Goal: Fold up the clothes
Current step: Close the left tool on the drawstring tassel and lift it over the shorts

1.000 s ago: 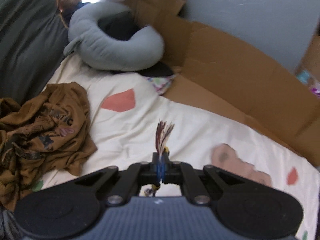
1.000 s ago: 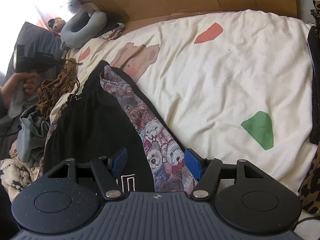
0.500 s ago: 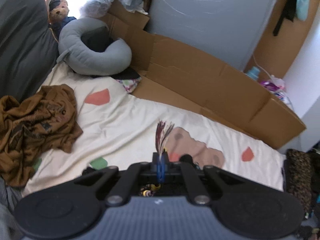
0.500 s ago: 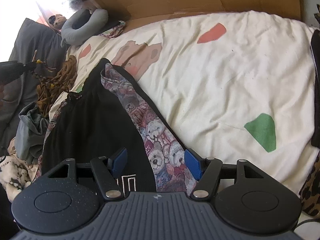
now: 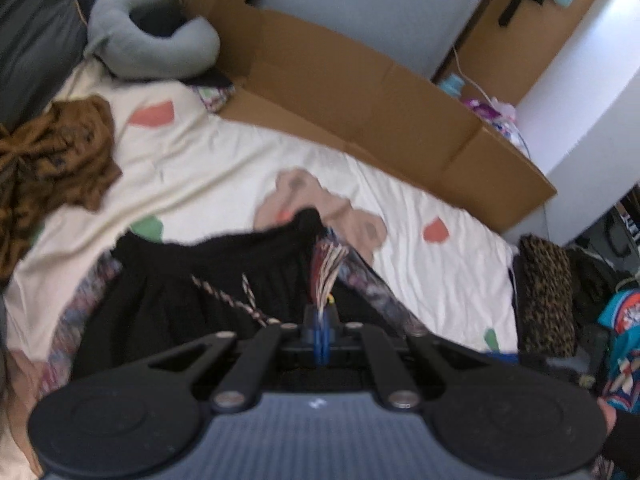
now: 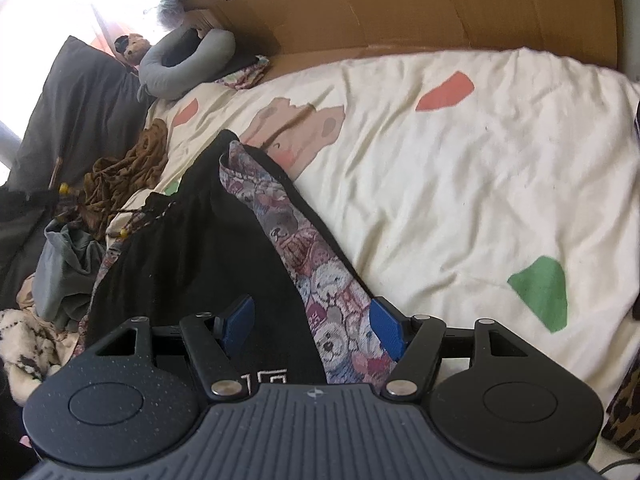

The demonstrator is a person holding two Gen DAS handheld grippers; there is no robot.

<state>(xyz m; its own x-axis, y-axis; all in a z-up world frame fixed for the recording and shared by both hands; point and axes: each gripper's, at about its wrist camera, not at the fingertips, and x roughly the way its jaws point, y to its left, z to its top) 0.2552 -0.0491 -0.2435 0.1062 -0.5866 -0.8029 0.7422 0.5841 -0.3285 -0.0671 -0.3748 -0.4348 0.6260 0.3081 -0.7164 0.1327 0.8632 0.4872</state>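
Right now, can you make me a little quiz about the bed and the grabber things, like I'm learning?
1. True or false: the right gripper is open above the black garment with the teddy-bear print lining.
2. Which colour is the crumpled T-shirt lying near the grey curved pillow? A) brown B) pink C) white
3. Fill in: the left gripper is shut on a frayed ____ tassel.

Key: 1 true. 2 A. 3 drawstring; its multicoloured threads stick up from the closed blue fingertips, above the black garment on the cream bedsheet.
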